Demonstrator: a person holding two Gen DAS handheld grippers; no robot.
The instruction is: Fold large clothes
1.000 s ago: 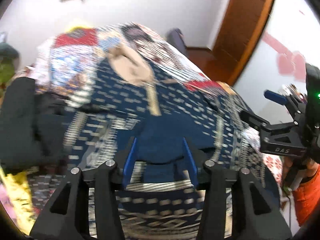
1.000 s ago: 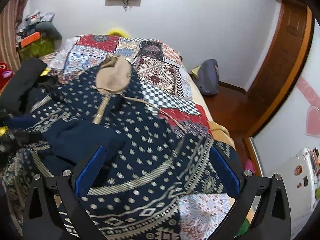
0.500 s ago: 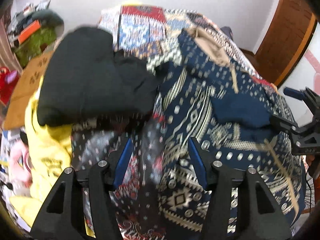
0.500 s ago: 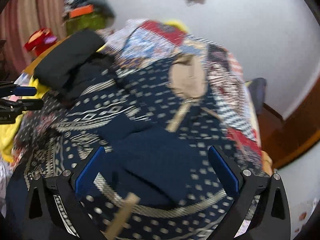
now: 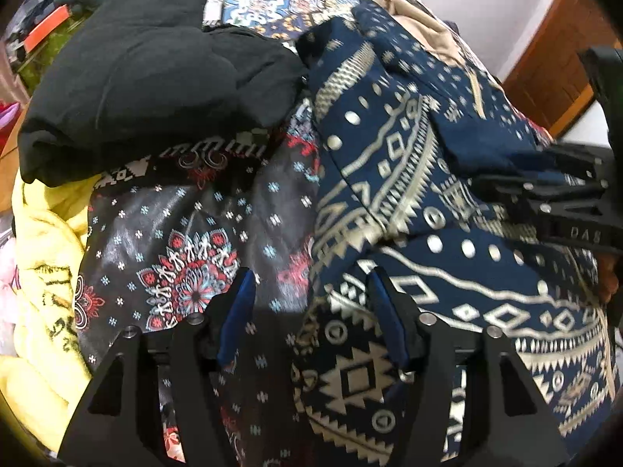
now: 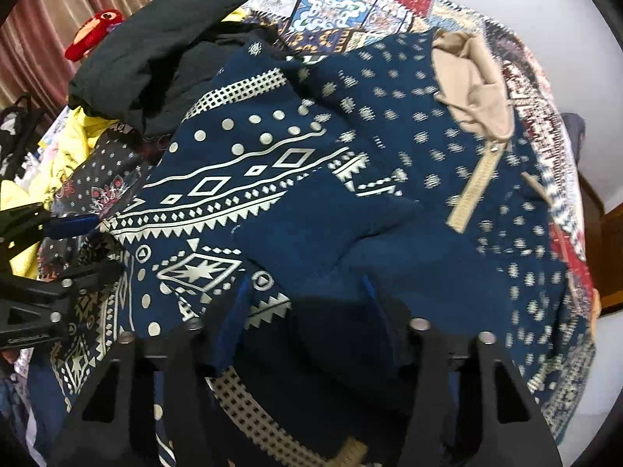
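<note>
A large navy hoodie (image 6: 296, 179) with silver geometric print and a beige hood lining (image 6: 475, 89) lies spread on the bed; it also shows in the left wrist view (image 5: 409, 179). My left gripper (image 5: 311, 303) is open, low over the hoodie's left edge where it meets a dark floral cloth (image 5: 183, 249). My right gripper (image 6: 303, 292) is open, its fingers down on a plain navy fold of the hoodie. Each gripper shows in the other's view, the right one (image 5: 545, 194) and the left one (image 6: 58, 241).
A folded black garment (image 5: 148, 62) lies at the far left of the bed, with yellow clothing (image 5: 43, 264) beside it. A patchwork bedspread (image 6: 342, 4) covers the bed. A wooden door (image 5: 553, 62) and white wall stand to the right.
Both grippers have dropped closer to the hoodie. The left swung from the hoodie's middle to its left edge. The right gripper's jaws have narrowed and now straddle the navy fold.
</note>
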